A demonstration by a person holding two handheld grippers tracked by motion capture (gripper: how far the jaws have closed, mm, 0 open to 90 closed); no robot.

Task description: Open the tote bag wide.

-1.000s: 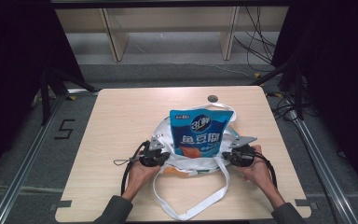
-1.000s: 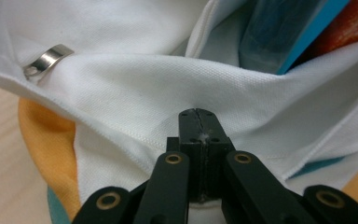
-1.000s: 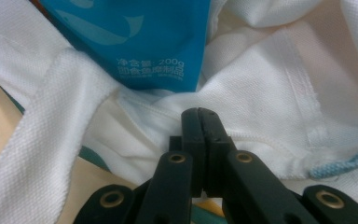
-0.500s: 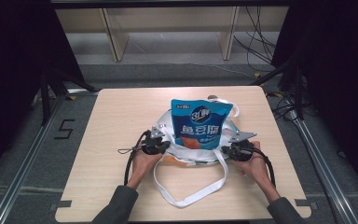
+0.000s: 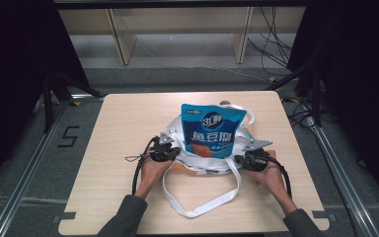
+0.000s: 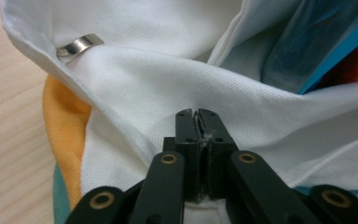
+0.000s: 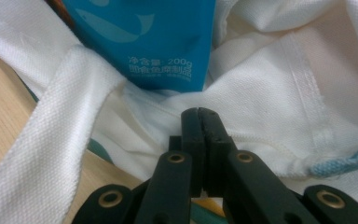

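A white tote bag (image 5: 203,164) lies on the wooden table (image 5: 123,123), with a blue snack pouch (image 5: 212,129) standing in its mouth. My left gripper (image 5: 176,154) is at the bag's left rim. Its jaws (image 6: 198,114) pinch a sliver of white cloth (image 6: 168,79) and have just been opening slightly. My right gripper (image 5: 238,159) is at the right rim, shut, with creases of bag cloth (image 7: 270,93) running to its tips (image 7: 199,112). The pouch (image 7: 144,42) rises just behind them. A metal snap (image 6: 77,45) sits on the rim.
The bag's long strap (image 5: 202,210) loops toward the table's near edge between the person's forearms. A small dark object (image 5: 225,102) rests at the far edge. Shelving stands beyond the table, and cables trail on the floor at the right.
Both grippers and the bag with its pouch have shifted a little away from the person. The left hand moved more than the right. The strap loop trails along.
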